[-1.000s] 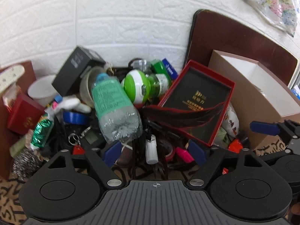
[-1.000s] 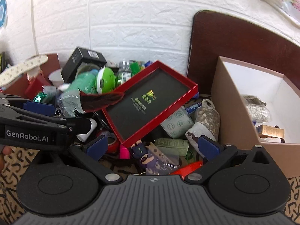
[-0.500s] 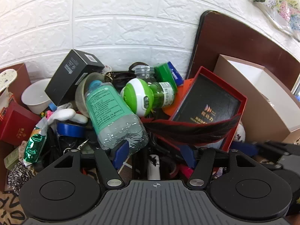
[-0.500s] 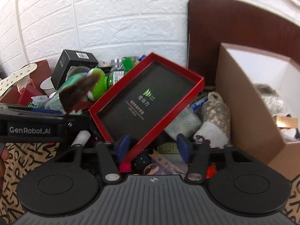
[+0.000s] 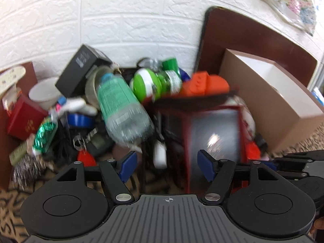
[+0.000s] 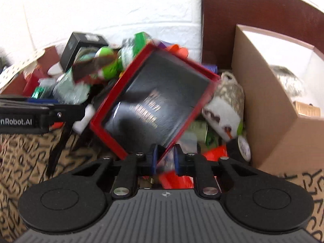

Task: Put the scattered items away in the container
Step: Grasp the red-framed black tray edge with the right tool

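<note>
Red tray (image 6: 156, 101) now tilted in right gripper (image 6: 164, 158), lettering blurred.

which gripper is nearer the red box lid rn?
Right. The right gripper is shut on the red box lid at its lower edge; the left gripper is open beside it, not touching.

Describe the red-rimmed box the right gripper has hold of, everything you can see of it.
The red box is a shallow rectangular tray with a raised red rim and a glossy black inner face bearing blurred gold lettering; it looks like rigid card. It is tilted, one corner down, above the clutter pile. The right gripper pinches its lower rim between its blue pads. A stuffed toy sits by its right edge. Motion blur hides finer detail.
</note>
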Demonstrator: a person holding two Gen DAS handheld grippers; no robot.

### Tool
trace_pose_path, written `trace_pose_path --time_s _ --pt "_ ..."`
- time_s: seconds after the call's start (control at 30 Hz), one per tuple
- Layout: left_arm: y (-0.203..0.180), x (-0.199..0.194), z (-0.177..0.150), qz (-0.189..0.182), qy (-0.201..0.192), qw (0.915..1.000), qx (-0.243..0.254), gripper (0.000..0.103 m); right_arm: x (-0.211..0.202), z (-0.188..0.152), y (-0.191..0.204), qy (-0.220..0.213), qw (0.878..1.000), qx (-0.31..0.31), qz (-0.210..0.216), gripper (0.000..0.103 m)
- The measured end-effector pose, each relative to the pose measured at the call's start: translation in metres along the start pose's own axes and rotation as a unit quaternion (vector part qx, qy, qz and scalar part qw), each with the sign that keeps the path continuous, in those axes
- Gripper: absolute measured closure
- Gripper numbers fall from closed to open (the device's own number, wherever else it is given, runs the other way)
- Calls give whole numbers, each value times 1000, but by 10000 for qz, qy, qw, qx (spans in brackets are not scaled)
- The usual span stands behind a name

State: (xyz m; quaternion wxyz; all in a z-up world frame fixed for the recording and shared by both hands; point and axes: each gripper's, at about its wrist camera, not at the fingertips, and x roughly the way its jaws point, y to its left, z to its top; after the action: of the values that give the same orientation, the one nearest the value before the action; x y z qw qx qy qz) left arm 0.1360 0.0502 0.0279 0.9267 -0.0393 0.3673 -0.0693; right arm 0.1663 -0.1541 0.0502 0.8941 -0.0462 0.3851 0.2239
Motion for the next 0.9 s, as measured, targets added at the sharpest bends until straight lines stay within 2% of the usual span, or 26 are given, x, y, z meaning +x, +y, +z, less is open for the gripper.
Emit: trace_pose_path --time_s 0.07,0.2,0.3,0.4,0.43,0.47,0.5,0.57,0.67,0.8,0.87,0.9 --pt "-3 -6 -15 -141 84 9999 57 22 -7 -14 6 136 9997 -177 100 96" --pt "-7 -4 -45 -25 319 9994 146 21 -17 -43 16 298 9987 -367 208 96" --pt "-6 3 -56 -158 587 9981 -53 25 -27 -53 17 268 9986 -311 325 95" --pt "-10 7 -56 -208 689 9974 -96 38 -29 -57 20 197 9989 -318 288 94" --pt "-12 8 -56 -163 696 9974 -57 46 -31 -56 20 162 9990 -322 268 94" --pt "-14 9 -55 -109 731 9973 -36 62 -30 -55 22 145 9990 -328 252 93" --pt "-15 11 -56 -83 794 9968 -39 68 -30 -54 22 130 9991 -335 237 93" --pt "-12 15 -57 -109 883 9960 -124 73 -29 -52 24 99 9991 -357 211 93" --pt "-11 13 -57 -21 828 9964 -152 66 -27 -51 26 63 9991 -372 184 93" --pt "-12 13 -56 50 805 9967 -122 64 -24 -48 28 74 9991 -402 146 92" --pt "-11 13 -56 52 799 9967 -126 56 -23 -46 28 80 9991 -394 127 91" --pt "-11 14 -56 54 797 9967 -127 55 -22 -46 28 80 9992 -383 116 91"
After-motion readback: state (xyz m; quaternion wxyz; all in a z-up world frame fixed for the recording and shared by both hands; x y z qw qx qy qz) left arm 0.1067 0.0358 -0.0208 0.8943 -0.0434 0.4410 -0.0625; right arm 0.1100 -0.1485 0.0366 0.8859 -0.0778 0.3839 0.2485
